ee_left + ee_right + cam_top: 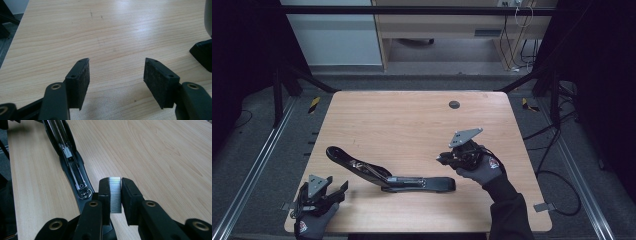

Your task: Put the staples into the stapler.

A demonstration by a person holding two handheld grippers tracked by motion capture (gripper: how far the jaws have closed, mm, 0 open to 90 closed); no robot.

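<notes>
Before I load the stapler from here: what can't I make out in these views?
- Staple strip: its lower end sits hidden between the right claw pads in the right gripper view; too small to see in the high view.
- Stapler: its open channel's far end is cut off by the top edge of the right gripper view.
- Left claw: open, holding nothing.

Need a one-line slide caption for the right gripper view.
Right gripper clamps a strip of staples beside the opened stapler on the wooden table.
</notes>
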